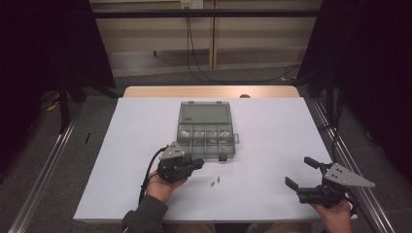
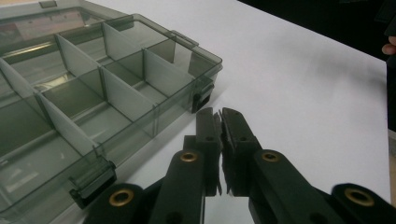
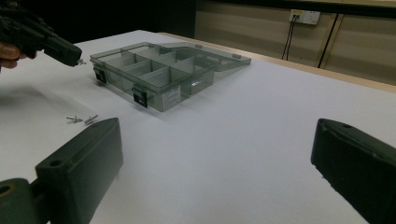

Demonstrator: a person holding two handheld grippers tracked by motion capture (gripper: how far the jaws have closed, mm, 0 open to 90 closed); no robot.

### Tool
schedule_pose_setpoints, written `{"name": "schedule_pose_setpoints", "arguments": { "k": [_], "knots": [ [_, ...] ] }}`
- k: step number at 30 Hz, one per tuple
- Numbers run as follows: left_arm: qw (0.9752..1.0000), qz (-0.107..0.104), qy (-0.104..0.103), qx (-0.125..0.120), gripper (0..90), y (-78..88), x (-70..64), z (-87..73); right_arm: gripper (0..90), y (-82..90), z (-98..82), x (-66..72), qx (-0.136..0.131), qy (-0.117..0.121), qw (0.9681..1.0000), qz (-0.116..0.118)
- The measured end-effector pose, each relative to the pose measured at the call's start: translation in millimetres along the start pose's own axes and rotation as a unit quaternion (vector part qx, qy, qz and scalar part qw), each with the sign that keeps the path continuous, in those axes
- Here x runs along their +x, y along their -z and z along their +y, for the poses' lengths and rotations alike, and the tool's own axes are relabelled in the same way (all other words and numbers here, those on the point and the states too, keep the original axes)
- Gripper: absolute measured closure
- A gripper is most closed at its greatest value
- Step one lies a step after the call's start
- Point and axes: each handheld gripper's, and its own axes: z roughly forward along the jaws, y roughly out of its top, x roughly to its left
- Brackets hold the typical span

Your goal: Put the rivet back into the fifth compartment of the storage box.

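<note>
Nearest you, your right gripper rests low on the table, well to the right of the organizer box and apart from it, its jaws standing wide with nothing between them; it looks parked, keeping out of the way.

Closer to the box, two loose screws lie on the white surface just in front of its near right corner, probably waiting their turn to be sorted.

Your left gripper hangs beside that same corner, jaws pinched together on a small screw whose tip pokes out of the pads. It sits above the box's front wall, likely so you can carry the screw over the rim into a compartment.

The box itself lies open at the table's middle, its lid folded flat behind, so every compartment stays reachable from your side.
</note>
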Motion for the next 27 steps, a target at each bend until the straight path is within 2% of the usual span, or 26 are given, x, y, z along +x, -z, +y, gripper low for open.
{"name": "schedule_pose_setpoints", "arguments": {
  "k": [4,12,19,27],
  "knots": [
    [0.9999,0.004,0.009,-0.007,86.3,2.7,3.8,1.6,2.1,0.0,0.0,0.1,0.000,0.000,1.0000,0.000],
    [0.9996,0.018,0.011,-0.020,86.4,5.8,9.3,6.5,2.1,0.3,-0.4,-0.2,0.000,0.000,1.0000,0.000],
    [0.9981,0.047,0.023,-0.032,86.4,9.6,19.4,7.0,2.1,0.4,-0.5,0.1,0.000,0.000,1.0000,0.001],
    [0.9962,0.069,0.031,-0.041,86.4,11.9,27.8,6.2,2.2,1.0,-0.6,0.0,0.000,0.000,1.0000,0.002]
  ]
}}
